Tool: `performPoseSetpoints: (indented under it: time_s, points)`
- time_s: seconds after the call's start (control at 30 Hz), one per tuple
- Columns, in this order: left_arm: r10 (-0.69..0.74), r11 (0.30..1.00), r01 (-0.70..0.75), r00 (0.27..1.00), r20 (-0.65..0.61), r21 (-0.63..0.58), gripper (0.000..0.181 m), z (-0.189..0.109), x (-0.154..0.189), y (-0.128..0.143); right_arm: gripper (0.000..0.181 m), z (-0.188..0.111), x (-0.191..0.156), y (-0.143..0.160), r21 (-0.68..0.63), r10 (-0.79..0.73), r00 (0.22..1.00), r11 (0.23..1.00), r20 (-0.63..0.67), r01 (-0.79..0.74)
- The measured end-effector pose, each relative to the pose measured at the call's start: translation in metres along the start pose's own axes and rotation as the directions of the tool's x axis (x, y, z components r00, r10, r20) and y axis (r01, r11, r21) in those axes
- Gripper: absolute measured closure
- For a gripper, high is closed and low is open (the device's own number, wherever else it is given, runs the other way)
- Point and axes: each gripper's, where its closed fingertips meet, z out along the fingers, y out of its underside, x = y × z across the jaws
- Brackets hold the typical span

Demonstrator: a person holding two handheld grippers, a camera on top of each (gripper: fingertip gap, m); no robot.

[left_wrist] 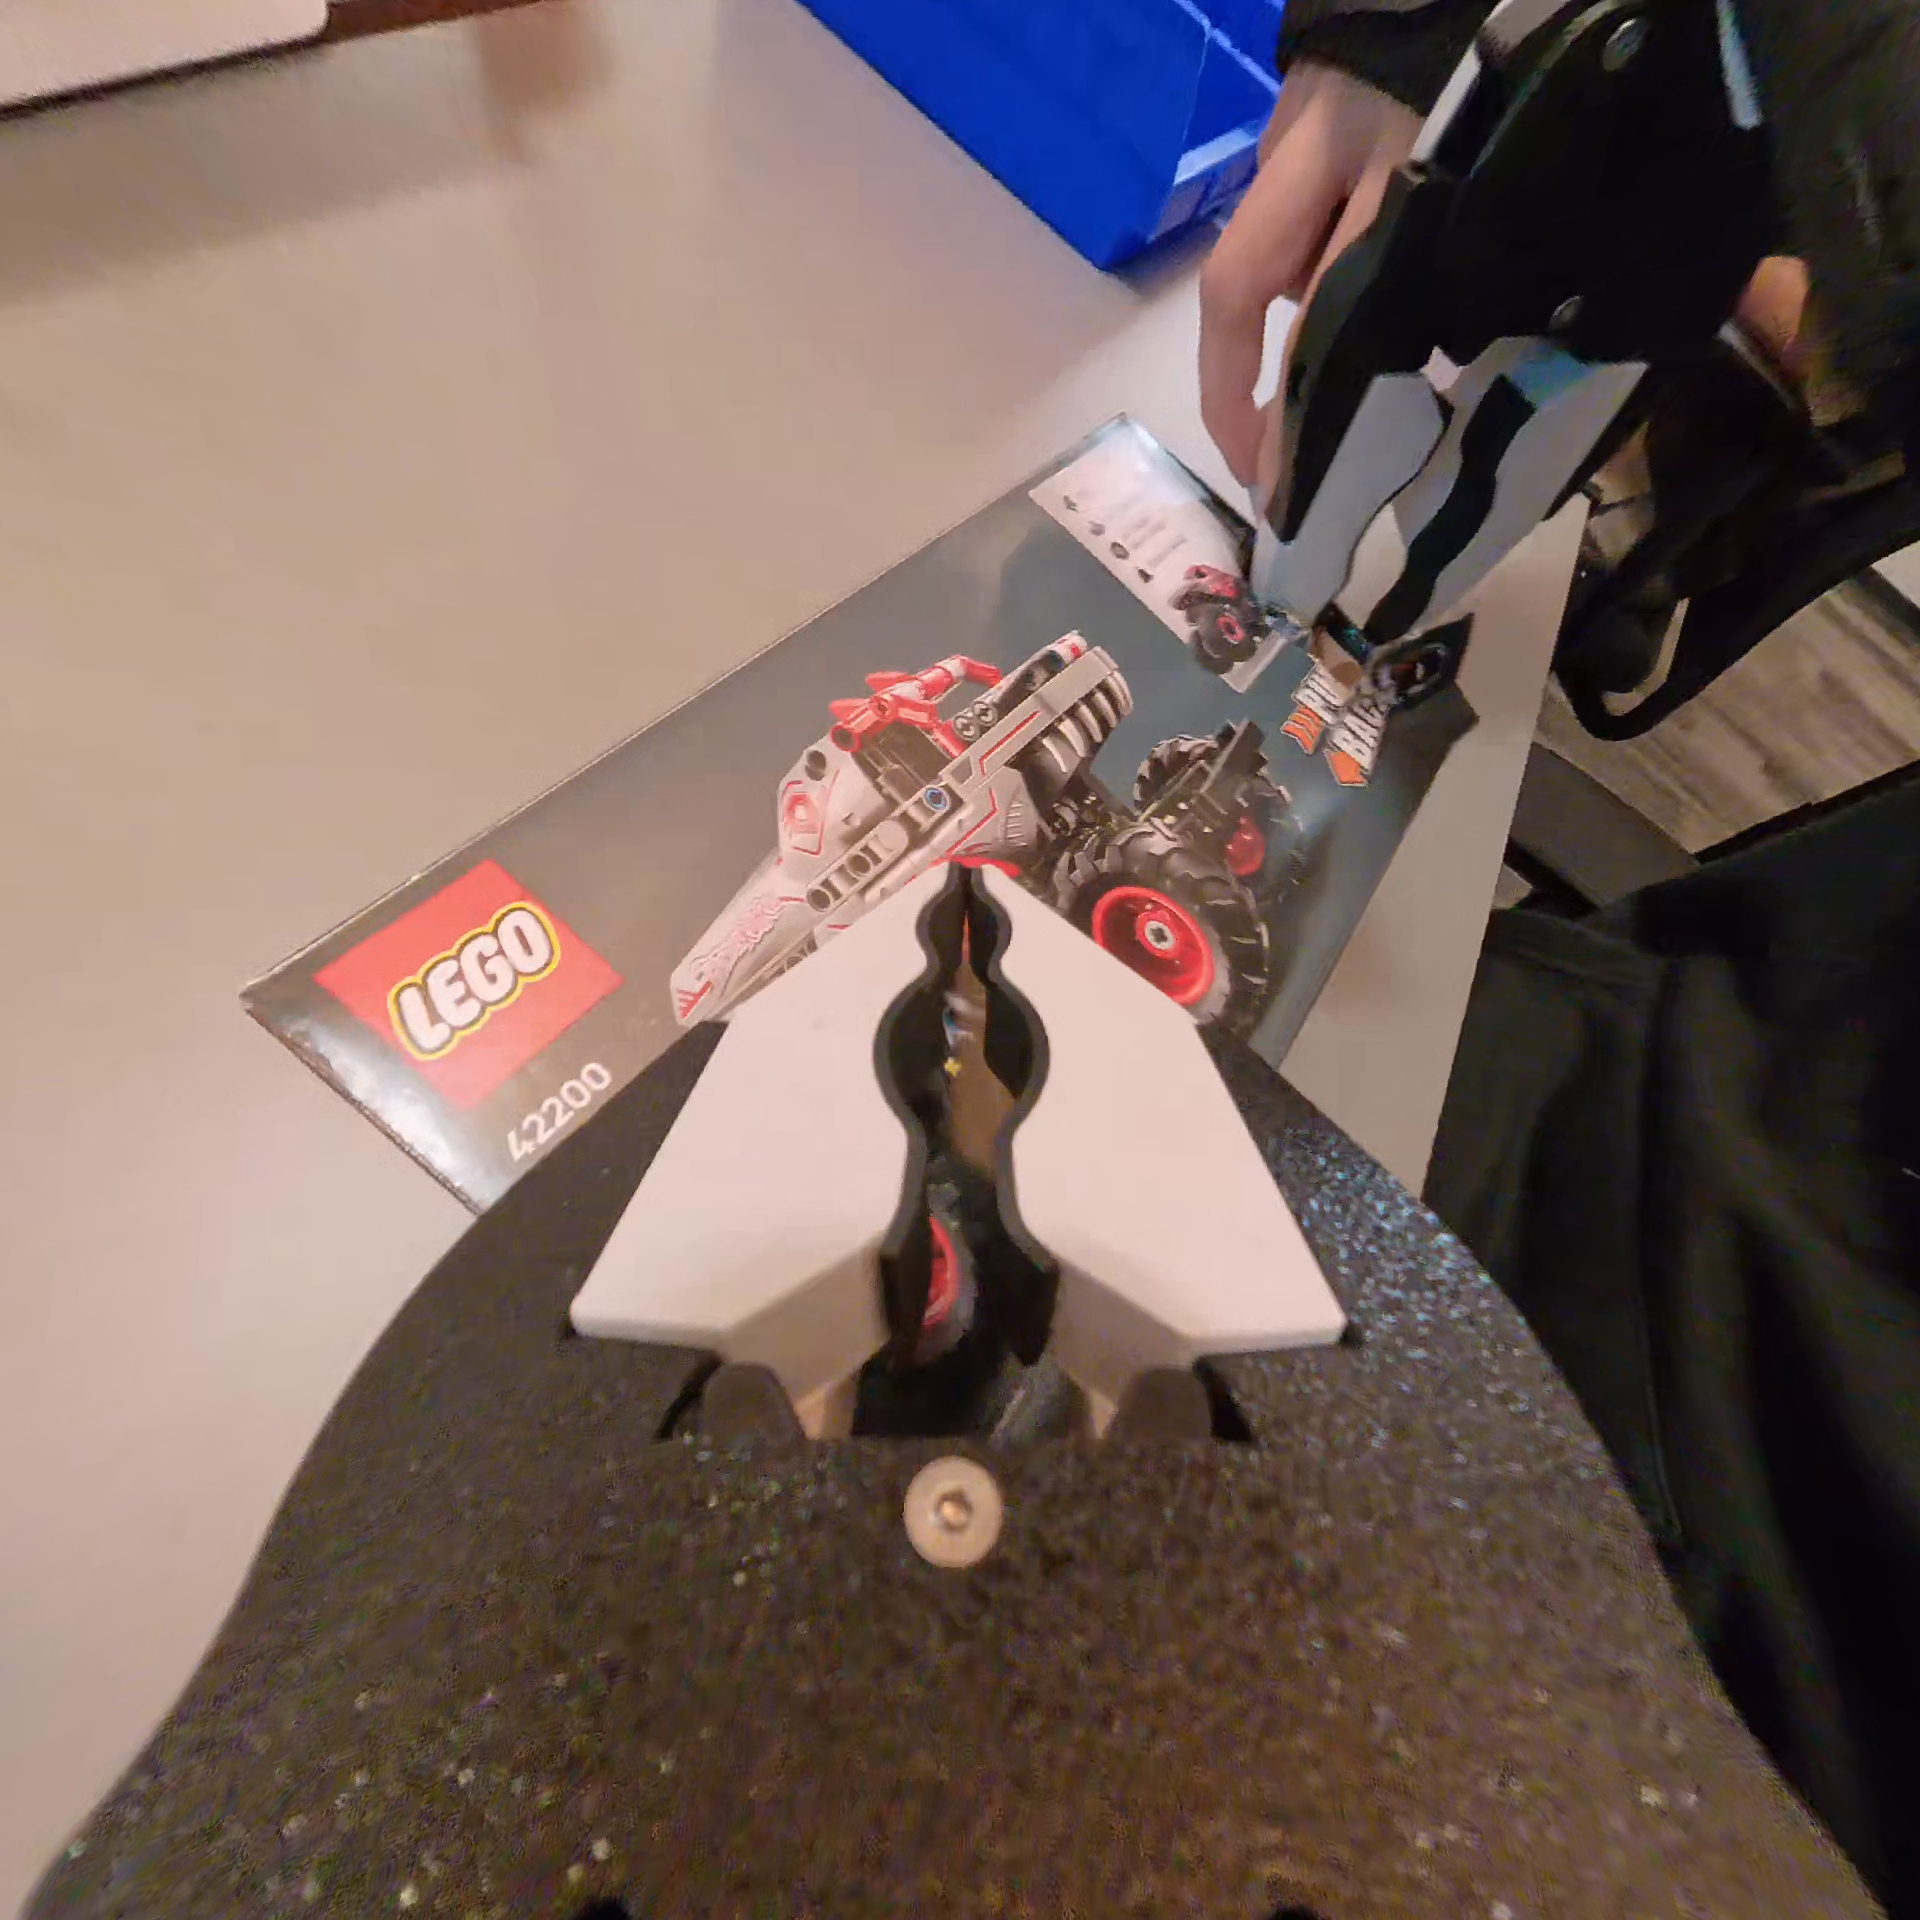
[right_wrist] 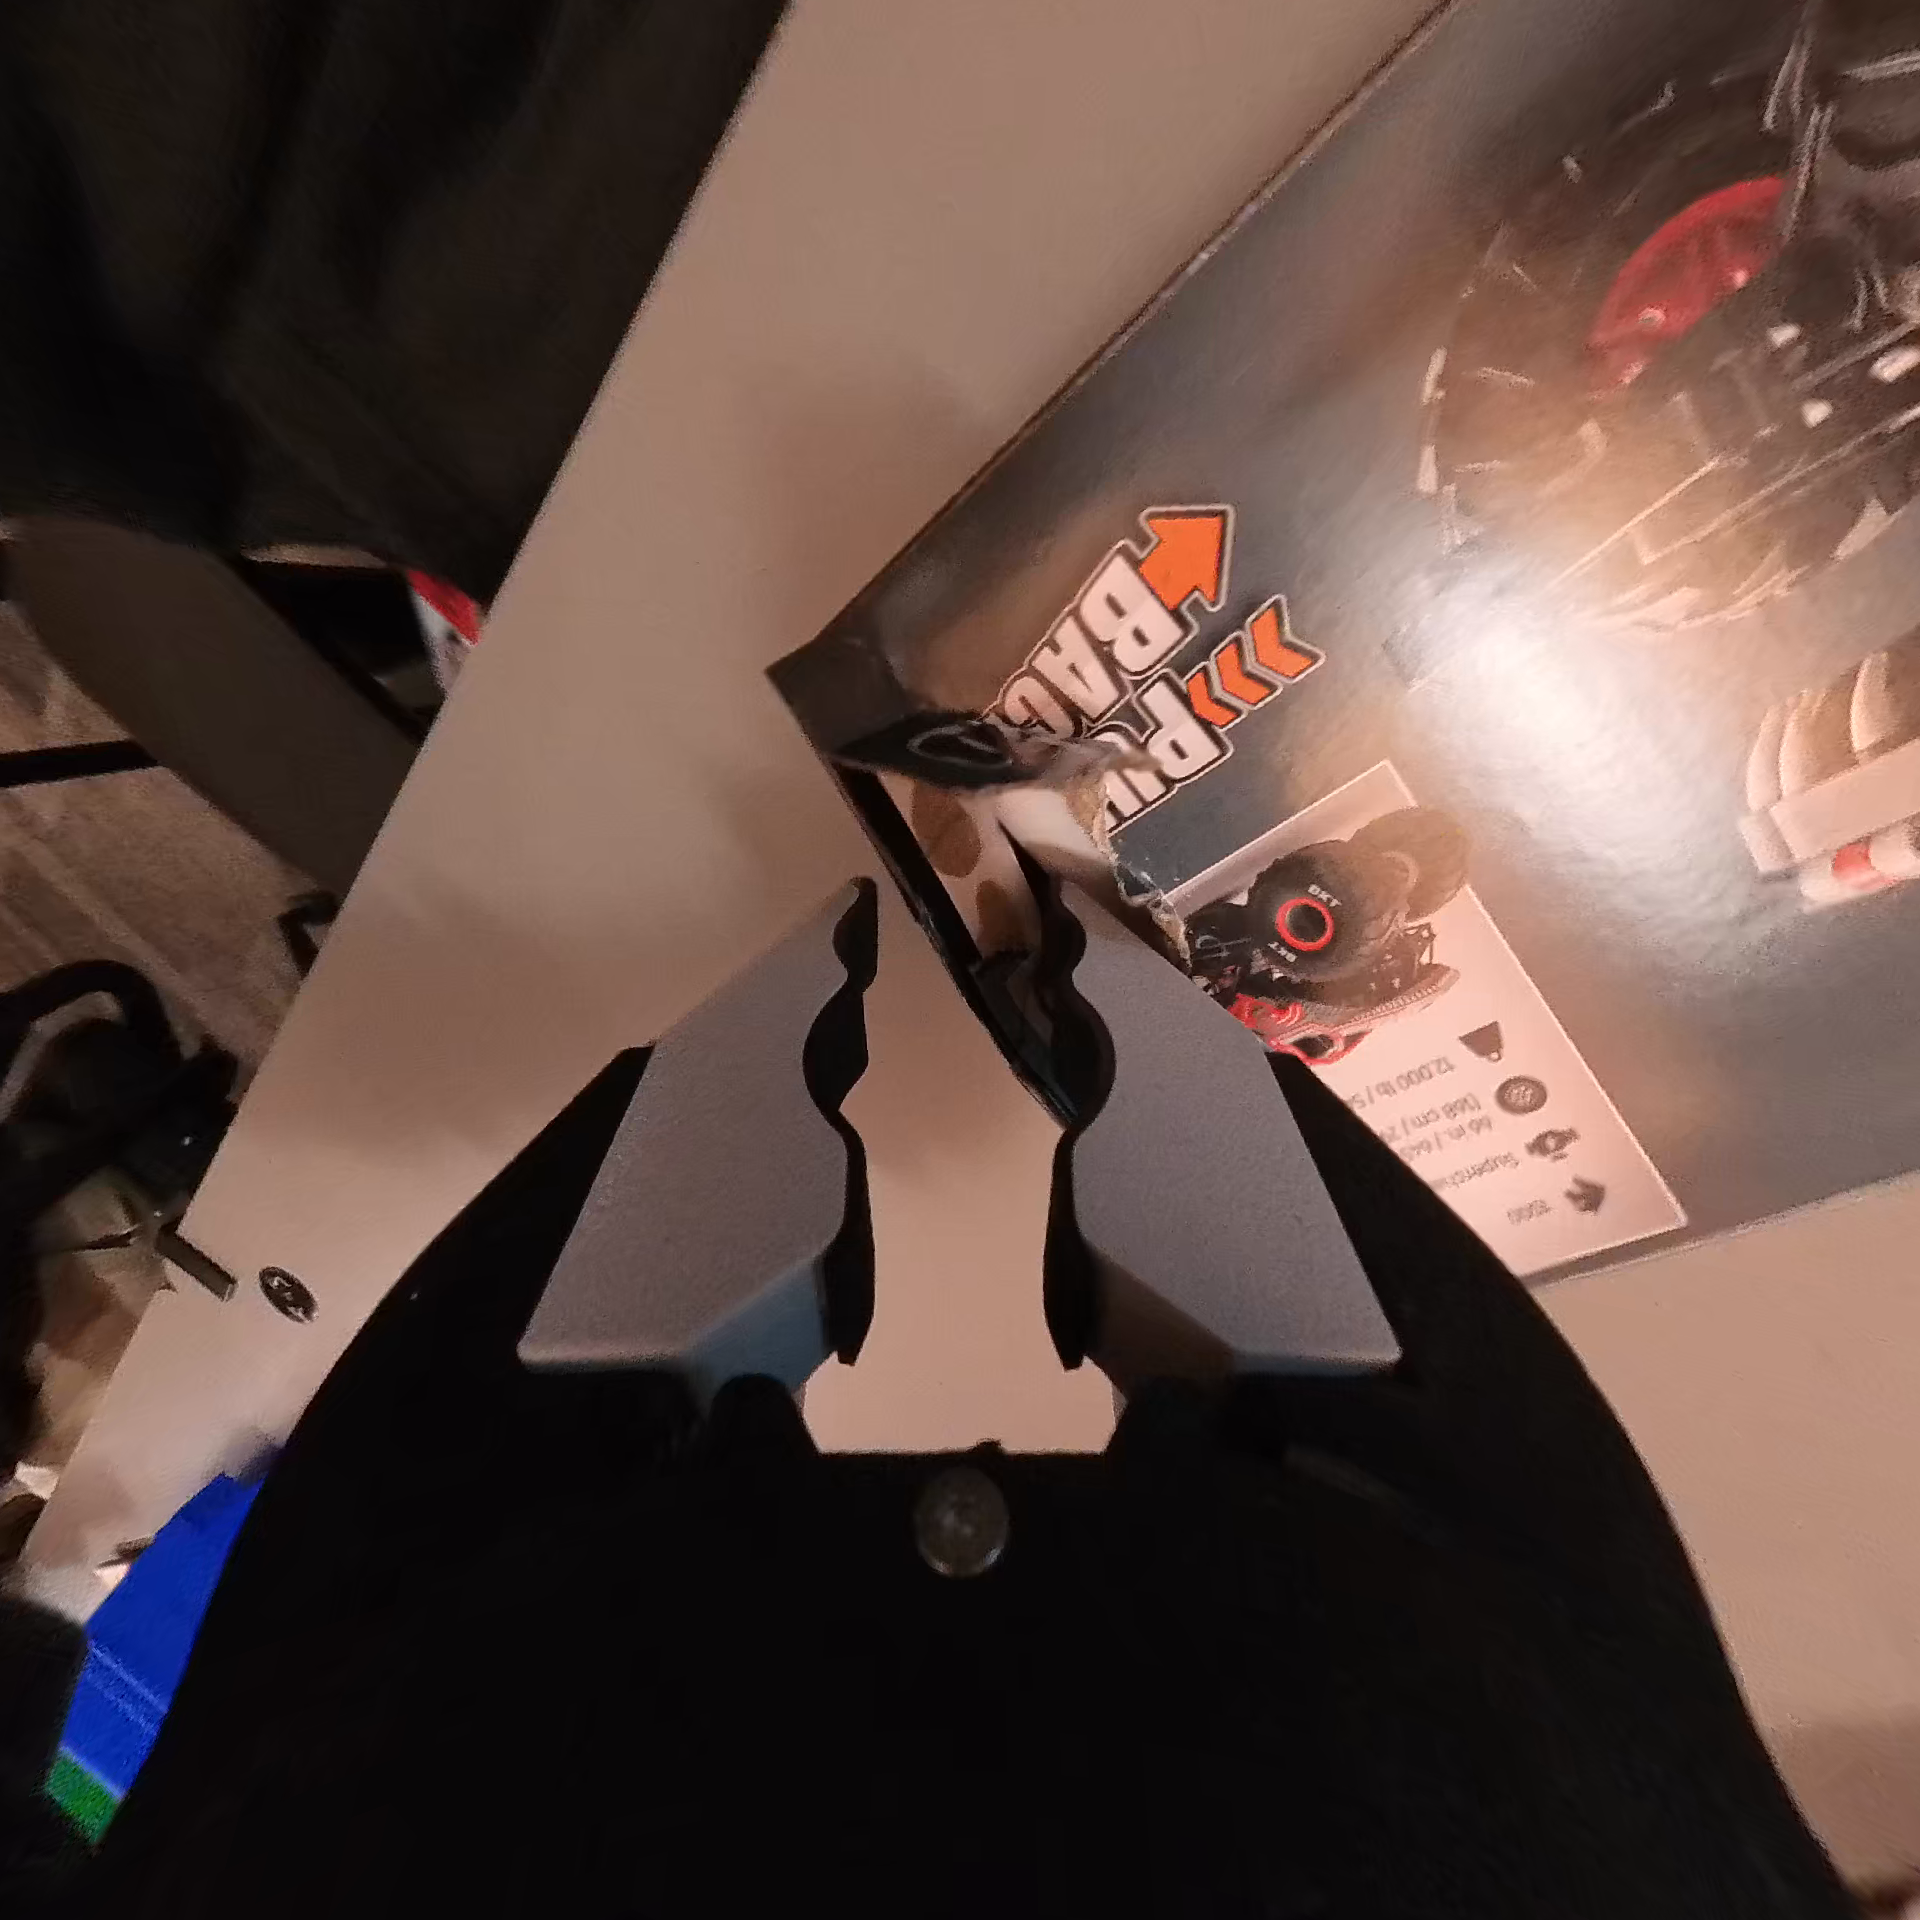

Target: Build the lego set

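Note:
A dark Lego box with a red-wheeled monster truck printed on it lies flat on the pale table. My left gripper is shut and empty, its tips over the middle of the box lid. My right gripper is open at the box's far right corner. In the right wrist view the box has a torn corner flap with bare cardboard showing. The dark edge of the end flap runs between the open fingers of my right gripper, close to the right finger.
A blue bin stands at the back of the table and shows again in the right wrist view. A person's hand holds the right gripper. The table edge runs just past the box corner, with dark clothing and a chair beyond.

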Motion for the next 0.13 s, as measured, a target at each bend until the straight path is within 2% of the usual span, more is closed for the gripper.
performPoseSetpoints:
  time_s: [0.07,0.13]
  points:
    - [-0.017,0.999,0.018,0.999,0.038,-0.04,0.181,0.002,-0.007,0.002,0.156,0.002,-0.005,-0.01,0.086,-0.021,0.999,0.996,0.048,0.016]
    - [-0.005,0.996,0.015,0.994,0.111,-0.087,0.181,0.005,-0.014,0.003,0.158,0.001,-0.005,-0.011,0.108,0.003,0.998,0.994,0.064,-0.01]
